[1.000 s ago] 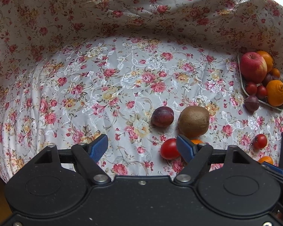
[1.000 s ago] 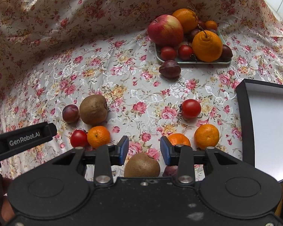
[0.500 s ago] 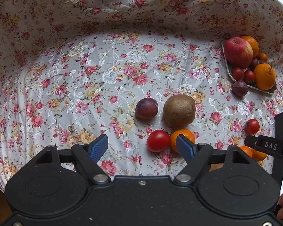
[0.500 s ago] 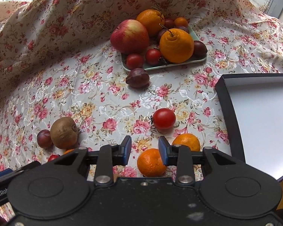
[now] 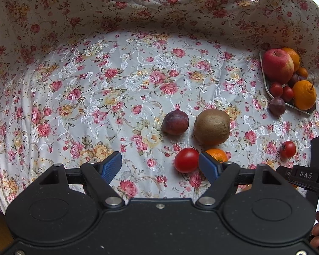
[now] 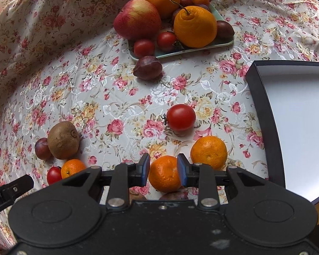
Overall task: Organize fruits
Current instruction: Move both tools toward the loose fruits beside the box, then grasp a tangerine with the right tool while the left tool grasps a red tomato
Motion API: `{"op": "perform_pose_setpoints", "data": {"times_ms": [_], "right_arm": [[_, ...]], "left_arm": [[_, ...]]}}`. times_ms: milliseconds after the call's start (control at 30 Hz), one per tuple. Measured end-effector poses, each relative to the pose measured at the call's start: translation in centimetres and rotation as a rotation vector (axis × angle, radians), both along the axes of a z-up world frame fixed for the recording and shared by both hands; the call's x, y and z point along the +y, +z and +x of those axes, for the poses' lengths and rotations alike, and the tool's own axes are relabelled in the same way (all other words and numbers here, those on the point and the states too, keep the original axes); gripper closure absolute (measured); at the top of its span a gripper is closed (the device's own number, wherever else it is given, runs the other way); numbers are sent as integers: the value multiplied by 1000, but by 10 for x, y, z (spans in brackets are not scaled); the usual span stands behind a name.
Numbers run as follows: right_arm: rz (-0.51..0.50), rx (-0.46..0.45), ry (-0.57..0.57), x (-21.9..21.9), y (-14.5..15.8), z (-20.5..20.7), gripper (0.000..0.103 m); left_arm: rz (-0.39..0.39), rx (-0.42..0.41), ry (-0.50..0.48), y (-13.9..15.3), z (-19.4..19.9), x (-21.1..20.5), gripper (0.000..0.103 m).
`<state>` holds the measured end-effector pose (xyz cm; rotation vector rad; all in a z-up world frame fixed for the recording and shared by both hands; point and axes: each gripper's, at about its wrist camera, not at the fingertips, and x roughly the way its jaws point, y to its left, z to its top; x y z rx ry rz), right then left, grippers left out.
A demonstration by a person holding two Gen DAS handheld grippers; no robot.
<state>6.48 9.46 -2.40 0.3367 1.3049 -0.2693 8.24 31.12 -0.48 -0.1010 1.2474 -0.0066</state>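
Closing around a small mandarin (image 6: 164,174), the right claw (image 6: 163,170) has the fruit between its blue pads, resting on the flowered surface (image 6: 121,97) beside a second mandarin (image 6: 208,152); the pads seem not to press yet.

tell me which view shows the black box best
The right wrist view: the black box lies open at right, its dark rim and white inside plain. The left wrist view catches only a corner at the right edge.

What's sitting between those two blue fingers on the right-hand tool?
A small mandarin lies between the closing fingers of the right gripper, on the floral cloth; the right wrist view shows it.
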Motion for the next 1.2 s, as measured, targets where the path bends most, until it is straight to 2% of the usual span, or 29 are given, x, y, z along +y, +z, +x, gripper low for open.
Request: {"op": "perform_pose_setpoints", "data": {"times_ms": [400, 600, 867, 1033, 1200], "right_arm": [[-69, 25, 17, 10, -7, 4, 68], [-60, 4, 29, 6, 8, -4, 69], [-1, 31, -8, 1, -3, -3, 67], [-19, 37, -1, 7, -11, 4, 59], [-29, 86, 23, 17, -25, 11, 58]], "left_arm": [[8, 5, -7, -3, 0, 2, 23], [11, 2, -14, -2, 0, -1, 23], [-9, 7, -51, -6, -1, -11, 23], [-40, 27, -74, -14, -1, -15, 23], [-45, 39, -96, -24, -2, -19, 23]]}}
